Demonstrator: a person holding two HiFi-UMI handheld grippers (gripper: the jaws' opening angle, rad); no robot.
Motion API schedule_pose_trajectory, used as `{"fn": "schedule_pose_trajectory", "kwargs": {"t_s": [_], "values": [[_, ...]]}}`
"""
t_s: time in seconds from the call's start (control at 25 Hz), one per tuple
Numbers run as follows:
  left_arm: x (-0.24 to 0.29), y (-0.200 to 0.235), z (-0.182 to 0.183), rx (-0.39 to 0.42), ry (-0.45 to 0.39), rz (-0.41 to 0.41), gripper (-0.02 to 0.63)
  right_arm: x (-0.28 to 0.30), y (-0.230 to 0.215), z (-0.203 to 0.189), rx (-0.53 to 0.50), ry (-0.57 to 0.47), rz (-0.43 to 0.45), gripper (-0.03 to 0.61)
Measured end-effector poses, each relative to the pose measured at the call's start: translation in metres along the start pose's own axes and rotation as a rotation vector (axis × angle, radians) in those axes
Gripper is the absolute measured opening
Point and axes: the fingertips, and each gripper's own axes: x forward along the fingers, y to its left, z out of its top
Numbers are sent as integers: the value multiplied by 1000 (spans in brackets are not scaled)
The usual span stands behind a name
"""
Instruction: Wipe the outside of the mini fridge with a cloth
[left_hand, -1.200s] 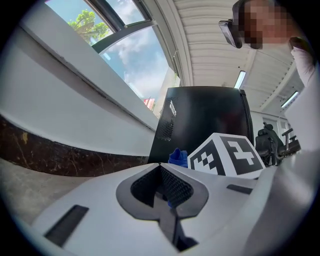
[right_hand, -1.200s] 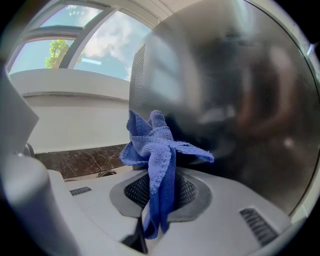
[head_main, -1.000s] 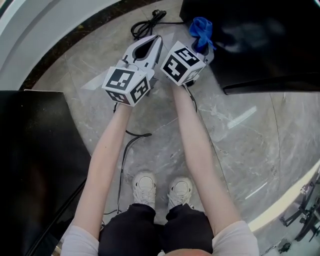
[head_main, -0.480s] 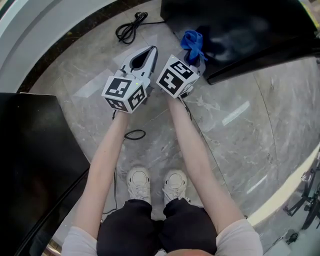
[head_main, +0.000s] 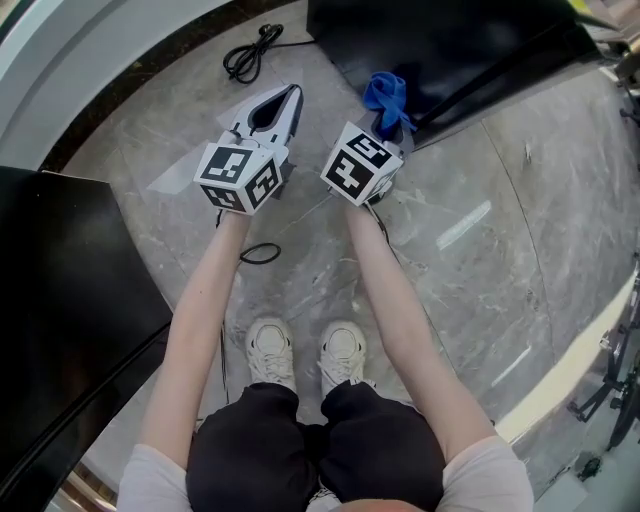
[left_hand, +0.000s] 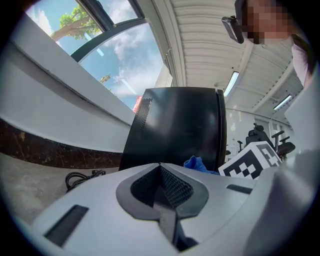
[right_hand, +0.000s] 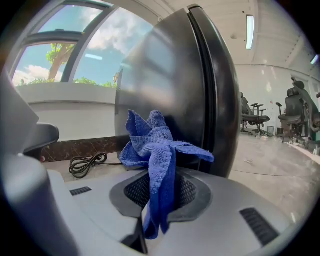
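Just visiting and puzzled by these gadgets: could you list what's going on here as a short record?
Floor: grey marble
Right gripper: shut on the blue cloth
Left gripper: shut, nothing in it
Mini fridge: black, just ahead of the cloth; contact unclear
Power cable: coiled on the floor, left of the fridge

The glossy black box-shaped mini fridge (head_main: 450, 40) is standing upright on the floor at about 1 o'clock in the head view, its door sitting closed along a vertical seam. The crumpled blue microfibre cloth (right_hand: 157, 145) is being pinched between the closed-in jaws of the right gripper (right_hand: 159, 197). Its loose folds are fanning out above them and a strip is hanging down below. The cloth is sitting at 7 o'clock of the fridge, right against its side; whether it is touching is unclear.
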Motion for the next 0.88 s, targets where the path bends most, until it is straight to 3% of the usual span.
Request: {"fn": "schedule_pose_trajectory", "kwargs": {"t_s": [0.48, 0.88], "values": [[16, -56, 23, 39, -33, -84, 5, -33, -46, -4, -7, 17, -31, 88], [10, -62, 27, 47, -41, -81, 5, -41, -61, -8, -15, 26, -36, 89]]}}
